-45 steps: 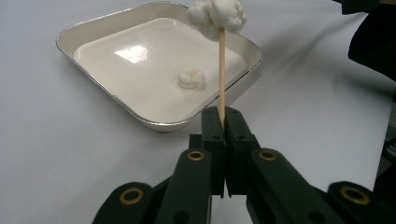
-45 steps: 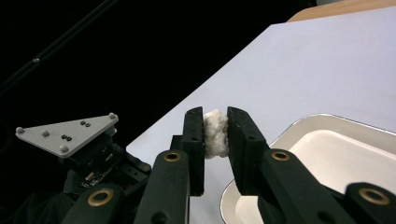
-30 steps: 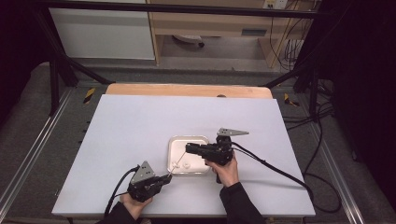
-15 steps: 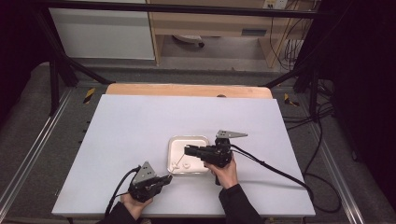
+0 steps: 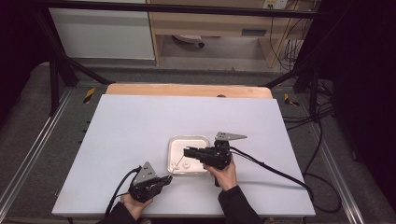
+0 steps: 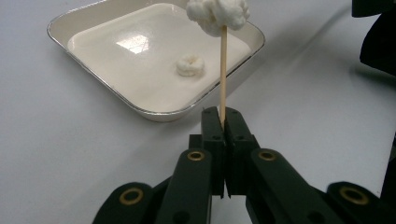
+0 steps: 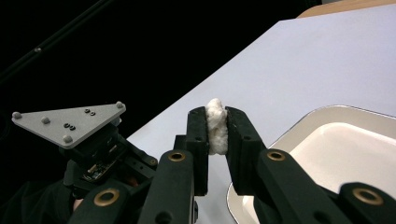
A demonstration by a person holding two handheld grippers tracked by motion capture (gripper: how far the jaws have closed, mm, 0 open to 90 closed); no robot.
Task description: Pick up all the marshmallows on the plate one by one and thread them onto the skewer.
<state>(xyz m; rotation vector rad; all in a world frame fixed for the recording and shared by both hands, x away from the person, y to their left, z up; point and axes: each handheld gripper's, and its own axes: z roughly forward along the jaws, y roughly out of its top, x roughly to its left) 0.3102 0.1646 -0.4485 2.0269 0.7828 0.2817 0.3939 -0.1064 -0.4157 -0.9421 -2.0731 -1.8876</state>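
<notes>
Skewering looks to be the step in hand: the left gripper [image 6: 223, 122] pinches a thin wooden stick [image 6: 223, 74] topped with a white fluffy marshmallow [image 6: 217, 15], near the shallow white square tray's [image 6: 154, 112] front edge. The right gripper [image 7: 216, 130] squeezes a second white marshmallow piece [image 7: 216, 125] above that tray; next, it probably needs aligning with the stick's tip.

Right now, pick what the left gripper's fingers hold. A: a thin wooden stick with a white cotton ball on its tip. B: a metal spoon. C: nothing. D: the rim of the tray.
A: the left gripper is shut on the wooden stick, cotton ball on top.
</notes>
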